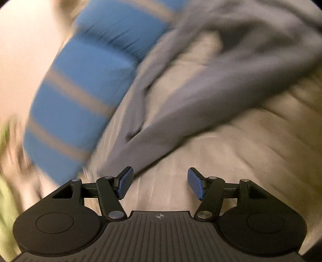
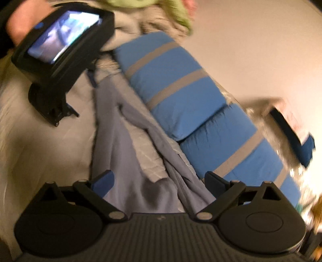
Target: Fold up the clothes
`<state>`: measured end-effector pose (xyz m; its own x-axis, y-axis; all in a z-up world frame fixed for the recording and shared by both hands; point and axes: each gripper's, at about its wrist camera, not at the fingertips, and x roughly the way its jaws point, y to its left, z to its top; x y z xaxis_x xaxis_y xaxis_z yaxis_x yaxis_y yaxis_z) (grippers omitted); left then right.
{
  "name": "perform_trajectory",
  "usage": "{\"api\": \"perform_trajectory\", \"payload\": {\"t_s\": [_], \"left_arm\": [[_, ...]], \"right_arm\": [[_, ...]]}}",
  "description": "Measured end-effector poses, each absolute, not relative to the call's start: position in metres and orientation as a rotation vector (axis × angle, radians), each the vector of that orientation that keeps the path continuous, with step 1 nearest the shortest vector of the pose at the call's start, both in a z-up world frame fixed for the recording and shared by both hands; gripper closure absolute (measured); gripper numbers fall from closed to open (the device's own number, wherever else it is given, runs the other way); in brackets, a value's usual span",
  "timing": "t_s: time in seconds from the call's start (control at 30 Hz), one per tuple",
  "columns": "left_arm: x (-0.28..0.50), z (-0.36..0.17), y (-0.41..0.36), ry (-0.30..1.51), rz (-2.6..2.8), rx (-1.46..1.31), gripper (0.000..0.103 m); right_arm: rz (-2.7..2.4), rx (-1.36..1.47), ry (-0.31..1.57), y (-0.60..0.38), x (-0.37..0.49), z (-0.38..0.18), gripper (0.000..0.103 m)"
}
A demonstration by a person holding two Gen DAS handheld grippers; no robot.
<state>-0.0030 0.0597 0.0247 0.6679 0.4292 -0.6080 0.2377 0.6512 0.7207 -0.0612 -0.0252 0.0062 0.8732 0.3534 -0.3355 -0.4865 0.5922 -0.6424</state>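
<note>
A grey-lavender garment (image 1: 181,96) lies crumpled on a pale quilted bed cover (image 1: 231,161), running from the upper right down towards my left gripper (image 1: 160,184). That gripper is open, its blue pads wide apart with only bed cover between them; the cloth's end lies just beyond its left pad. In the right wrist view the same garment (image 2: 120,161) stretches away from my right gripper (image 2: 159,183), which is open and hangs over the cloth. The left gripper's body (image 2: 60,60), held by a hand, shows at the upper left there. Both views are motion-blurred.
Two blue pillows with grey stripes (image 1: 80,96) (image 2: 181,96) lie along the far side of the garment against a pale wall (image 2: 251,50). Something yellow-green (image 2: 165,8) sits past the pillows. A dark blue object (image 2: 295,137) stands at the right.
</note>
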Motion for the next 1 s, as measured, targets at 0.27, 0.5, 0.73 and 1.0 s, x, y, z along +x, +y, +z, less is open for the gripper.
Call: {"api": "perform_trajectory", "payload": {"t_s": [0.27,0.5,0.73,1.0], "left_arm": [[0.037,0.070,0.144,0.760,0.242,0.135,0.045],[0.077,0.061,0.193,0.782,0.333,-0.104,0.045],[0.112,0.042,0.195,0.884,0.371,-0.079,0.048],[0.071,0.048,0.210,0.925,0.405,-0.135,0.099]], "right_arm": [[0.415,-0.546,0.195,-0.010,-0.046,-0.002,0.000],[0.436,-0.474,0.257,-0.013,-0.041,-0.015,0.000],[0.443,-0.520,0.224,-0.011,-0.046,-0.024,0.000],[0.441,-0.510,0.224,-0.017,-0.048,-0.022,0.000]]}}
